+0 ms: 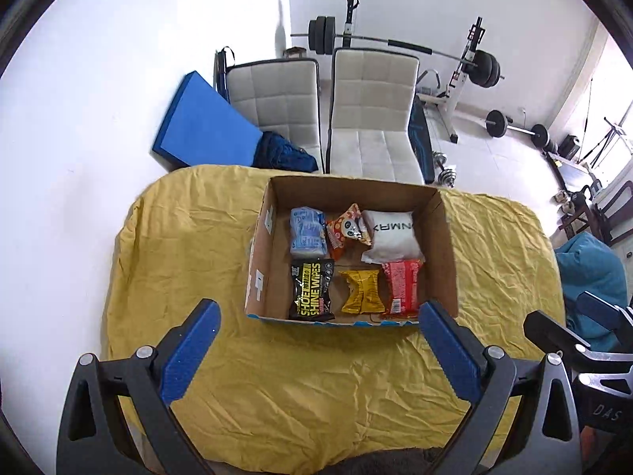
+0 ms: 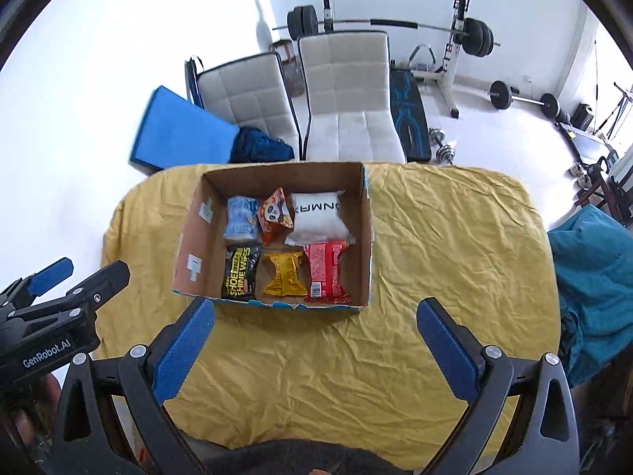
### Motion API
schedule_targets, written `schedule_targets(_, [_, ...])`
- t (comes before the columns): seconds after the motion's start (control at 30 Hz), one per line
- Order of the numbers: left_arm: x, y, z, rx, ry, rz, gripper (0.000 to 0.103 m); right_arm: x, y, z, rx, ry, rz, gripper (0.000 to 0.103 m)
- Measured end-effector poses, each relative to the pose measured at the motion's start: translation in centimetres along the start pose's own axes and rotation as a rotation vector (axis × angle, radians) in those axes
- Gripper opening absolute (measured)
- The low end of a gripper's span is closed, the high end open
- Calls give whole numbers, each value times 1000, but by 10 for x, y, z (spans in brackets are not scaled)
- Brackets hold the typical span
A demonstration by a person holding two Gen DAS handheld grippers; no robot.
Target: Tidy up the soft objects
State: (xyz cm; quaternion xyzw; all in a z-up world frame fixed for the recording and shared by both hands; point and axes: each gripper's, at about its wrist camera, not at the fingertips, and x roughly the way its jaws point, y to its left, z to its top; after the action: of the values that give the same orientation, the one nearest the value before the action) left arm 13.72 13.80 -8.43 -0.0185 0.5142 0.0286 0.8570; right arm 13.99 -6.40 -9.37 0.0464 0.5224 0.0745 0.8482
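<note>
Cardboard box on yellow-draped bench holds six soft packets, two rows of three: black wipes pack front-left. Left tool and right tool both spread wide, gripping nothing.

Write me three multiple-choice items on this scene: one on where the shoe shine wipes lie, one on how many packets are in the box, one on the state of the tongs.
1. Where in the cardboard box does the shoe shine wipes pack lie?
A. near row, left end
B. far row, right end
C. outside, on the yellow cloth

2. How many packets are in the box?
A. three
B. six
C. nine

3. How do the left tongs and right tongs stand?
A. both shut on packets
B. one open, one shut
C. both open and empty

Key: 1 A, it lies beside the yellow packet by the near wall; 2 B, two rows of three; 3 C, the blue pads are spread with only cloth between.
</note>
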Motion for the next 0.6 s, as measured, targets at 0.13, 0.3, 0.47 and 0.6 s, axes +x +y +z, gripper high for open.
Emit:
schedule_targets(0.13, [-33, -1, -4, -9, -43, -22, 103, -39, -2, -12, 2, -51, -2, 103])
schedule_targets(0.3, [-64, -5, -7, 2, -91, -26, 103, -76, -3, -25, -6, -91, -5, 103])
schedule_targets(0.47, [-82, -11, -12, 27, -122, -23, 103, -91, -5, -29, -7, -106, -22, 103])
schedule_targets(0.6, [-84, -13, -16, 30, -119, -23, 103, -102, -11, -32, 10, -117, -33, 103])
